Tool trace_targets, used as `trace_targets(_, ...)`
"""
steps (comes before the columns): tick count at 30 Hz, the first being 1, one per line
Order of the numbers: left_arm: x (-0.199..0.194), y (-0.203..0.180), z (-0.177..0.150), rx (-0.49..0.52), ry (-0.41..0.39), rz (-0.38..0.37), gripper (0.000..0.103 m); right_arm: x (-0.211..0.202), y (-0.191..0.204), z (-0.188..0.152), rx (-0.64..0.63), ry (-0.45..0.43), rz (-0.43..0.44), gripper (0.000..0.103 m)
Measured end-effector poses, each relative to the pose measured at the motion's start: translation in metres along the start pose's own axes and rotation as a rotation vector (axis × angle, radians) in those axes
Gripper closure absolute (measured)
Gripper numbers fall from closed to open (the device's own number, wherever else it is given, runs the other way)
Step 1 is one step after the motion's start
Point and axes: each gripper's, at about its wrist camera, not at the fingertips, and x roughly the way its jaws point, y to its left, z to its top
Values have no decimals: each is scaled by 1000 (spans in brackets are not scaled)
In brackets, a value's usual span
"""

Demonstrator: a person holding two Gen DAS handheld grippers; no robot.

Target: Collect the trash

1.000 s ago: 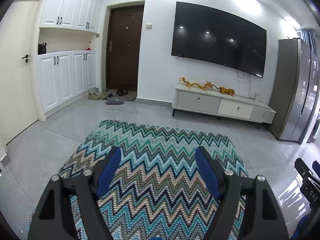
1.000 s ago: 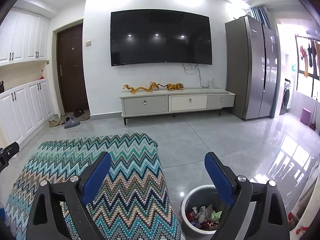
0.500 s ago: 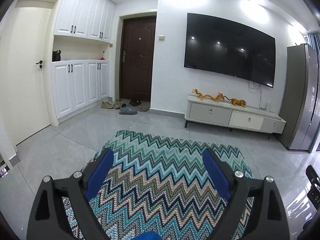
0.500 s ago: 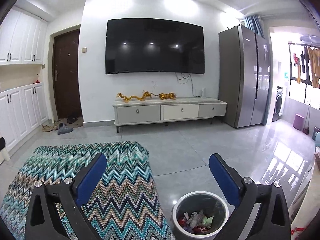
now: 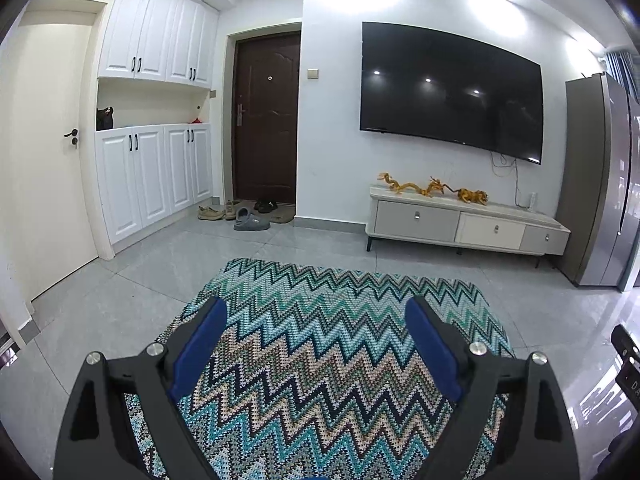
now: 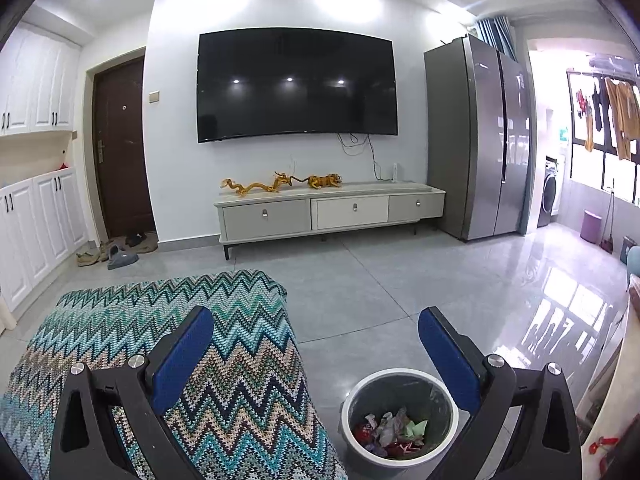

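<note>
Both grippers, left gripper (image 5: 316, 322) and right gripper (image 6: 316, 332), just opened wide, empty. Trash (image 6: 390, 432) already in bin (image 6: 448, 394), right of zigzag cloth (image 6: 224, 344). Next: scan for remaining litter.

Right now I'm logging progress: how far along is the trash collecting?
Mostly done, it seems: crumpled scraps lie in the bin. Nothing is in hand; the left gripper and right gripper stand open and empty. No trash shows on the zigzag cover.

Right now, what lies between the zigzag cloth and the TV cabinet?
Only bare grey floor tile separates the zigzag cloth from the TV cabinet; the right wrist view shows it, and the left wrist view agrees.
</note>
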Motion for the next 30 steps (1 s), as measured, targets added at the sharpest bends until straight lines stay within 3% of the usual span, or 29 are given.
trace_targets(18,11,-19,-7,50,34,-41,13,7,-5,-4,16,13,-17,0)
trace_targets(30,6,-68,-22,134,54,-190,13,7,-17,-15,-15,32,-47,0)
